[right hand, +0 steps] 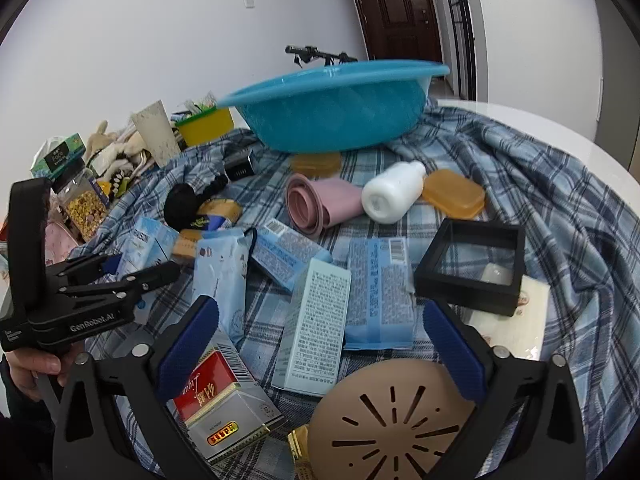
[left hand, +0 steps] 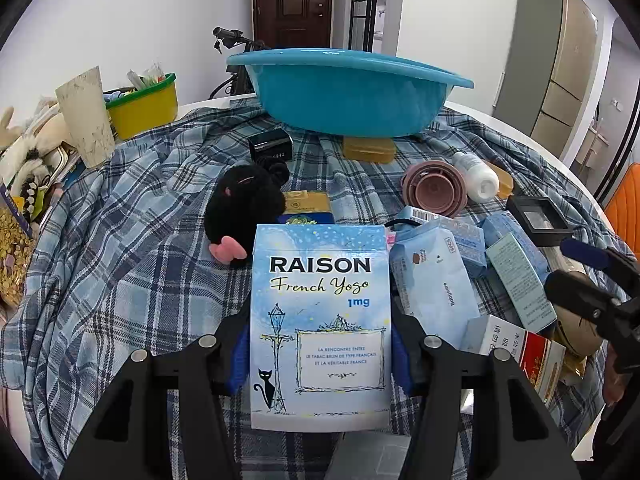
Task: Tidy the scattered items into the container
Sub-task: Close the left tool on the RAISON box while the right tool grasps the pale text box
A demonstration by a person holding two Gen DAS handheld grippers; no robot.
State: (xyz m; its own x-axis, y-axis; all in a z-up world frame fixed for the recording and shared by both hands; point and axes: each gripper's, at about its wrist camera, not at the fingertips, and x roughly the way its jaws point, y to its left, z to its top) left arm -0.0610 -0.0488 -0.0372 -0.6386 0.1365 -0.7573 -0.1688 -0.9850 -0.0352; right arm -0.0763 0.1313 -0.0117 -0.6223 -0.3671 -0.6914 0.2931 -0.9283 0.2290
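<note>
2 grippers work: the left gripper [left hand: 320, 360] clamps the Raison box [left hand: 320, 332] upright for the blue basin [left hand: 348, 92], while the right gripper [right hand: 320, 356] gapes wide over the tan disc [right hand: 396, 420].

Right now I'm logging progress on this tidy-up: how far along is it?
Barely begun. Done: nothing visible; neither view looks into the blue basin, so its contents can't be told. In hand: the left gripper is shut on the Raison box; the right gripper is open over the tan slotted disc. Left: the white bottle, pink cup, black frame, red carton and pale blue boxes lie on the plaid cloth.
</note>
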